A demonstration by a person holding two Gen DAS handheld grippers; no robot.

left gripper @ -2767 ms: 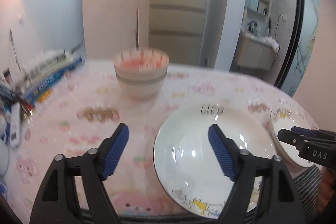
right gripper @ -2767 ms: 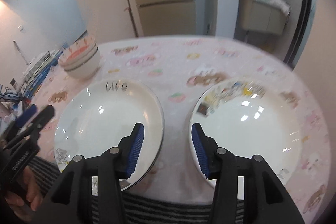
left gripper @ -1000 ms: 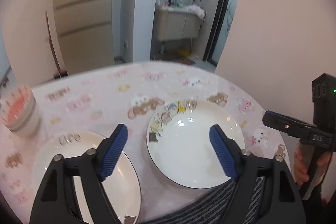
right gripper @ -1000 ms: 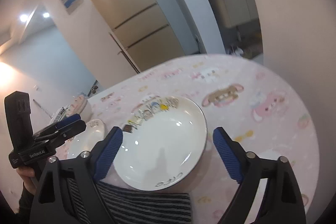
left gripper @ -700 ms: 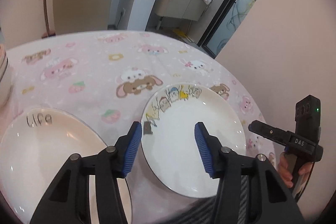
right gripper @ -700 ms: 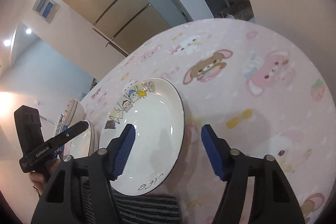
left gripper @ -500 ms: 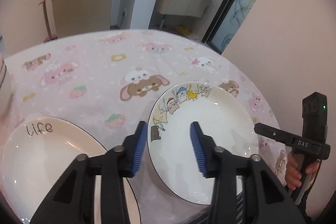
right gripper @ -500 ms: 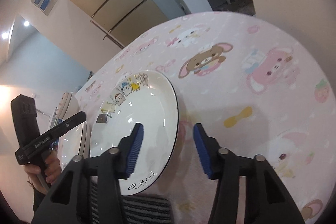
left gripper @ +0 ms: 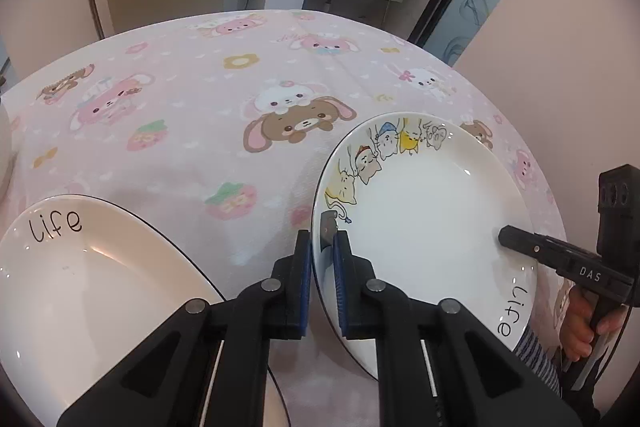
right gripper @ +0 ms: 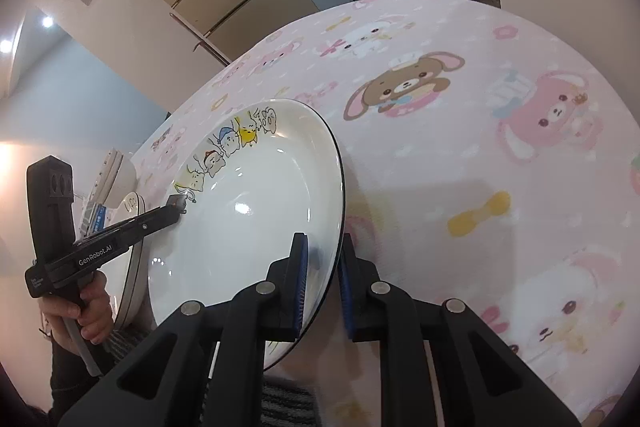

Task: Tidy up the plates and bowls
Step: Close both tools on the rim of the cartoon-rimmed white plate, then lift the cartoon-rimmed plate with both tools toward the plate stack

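A white plate with cartoon cats (left gripper: 424, 227) lies on the pink tablecloth, also seen in the right wrist view (right gripper: 256, 215). My left gripper (left gripper: 321, 247) is shut on its left rim. My right gripper (right gripper: 322, 259) is shut on its right rim; its tip shows in the left wrist view (left gripper: 508, 237). A second white plate lettered "life" (left gripper: 80, 279) sits to the left, and a sliver of it shows in the right wrist view (right gripper: 132, 207). Stacked bowls (right gripper: 116, 171) stand far left, mostly hidden.
The round table (left gripper: 192, 99) carries a pink cartoon-animal cloth. Its near edge runs just below both plates, where a striped sleeve (left gripper: 536, 359) shows. A wall (left gripper: 560, 27) stands close on the right. Boxes (right gripper: 94, 215) lie beyond the bowls.
Both grippers came in on the cat plate from either side and closed on its rim. The plate now looks slightly tilted up.
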